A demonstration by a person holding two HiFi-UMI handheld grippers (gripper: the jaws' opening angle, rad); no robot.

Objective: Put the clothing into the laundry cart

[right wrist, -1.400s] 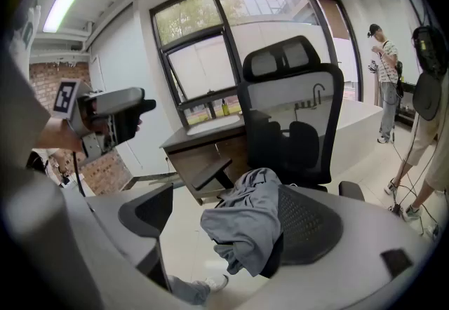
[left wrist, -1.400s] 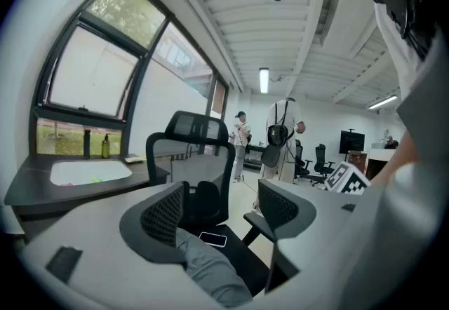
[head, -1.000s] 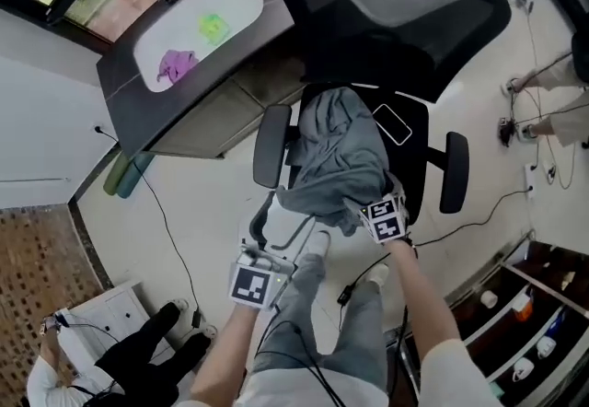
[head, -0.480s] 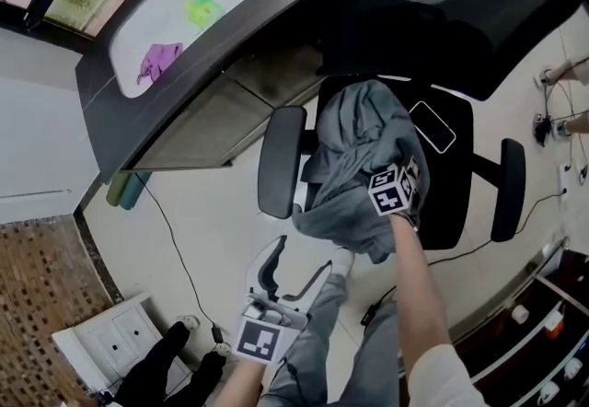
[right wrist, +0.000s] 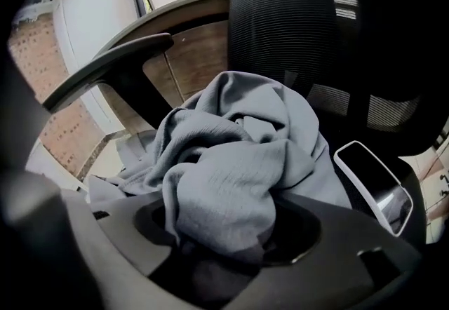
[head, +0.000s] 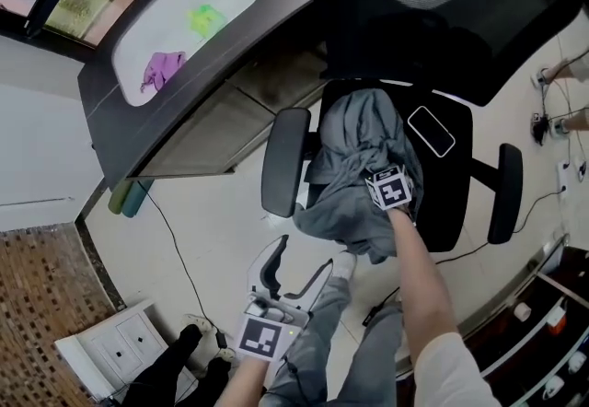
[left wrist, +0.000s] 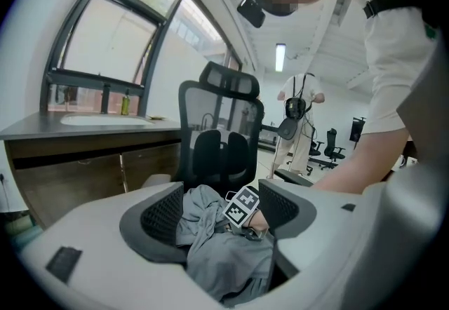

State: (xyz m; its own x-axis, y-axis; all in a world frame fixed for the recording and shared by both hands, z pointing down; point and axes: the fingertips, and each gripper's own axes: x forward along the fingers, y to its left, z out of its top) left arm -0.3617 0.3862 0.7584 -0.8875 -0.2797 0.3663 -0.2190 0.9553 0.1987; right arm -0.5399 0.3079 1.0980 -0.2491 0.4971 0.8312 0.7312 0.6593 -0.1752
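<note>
A crumpled grey garment lies on the seat of a black office chair, with one end hanging over the seat's front edge. My right gripper is on top of it. In the right gripper view its jaws are closing, with a bunched fold of the garment pressed between the pads of that gripper. My left gripper hangs open over the floor in front of the chair, holding nothing. In its own view the garment shows beyond the open left gripper.
A phone lies on the seat right of the garment. Armrests flank the seat. A dark counter with a sink stands behind, holding a purple cloth. Cables cross the floor. A white cabinet stands at lower left.
My right gripper has reached further onto the garment on the seat. The left gripper has stayed low in front of the chair, and the head view has shifted.
</note>
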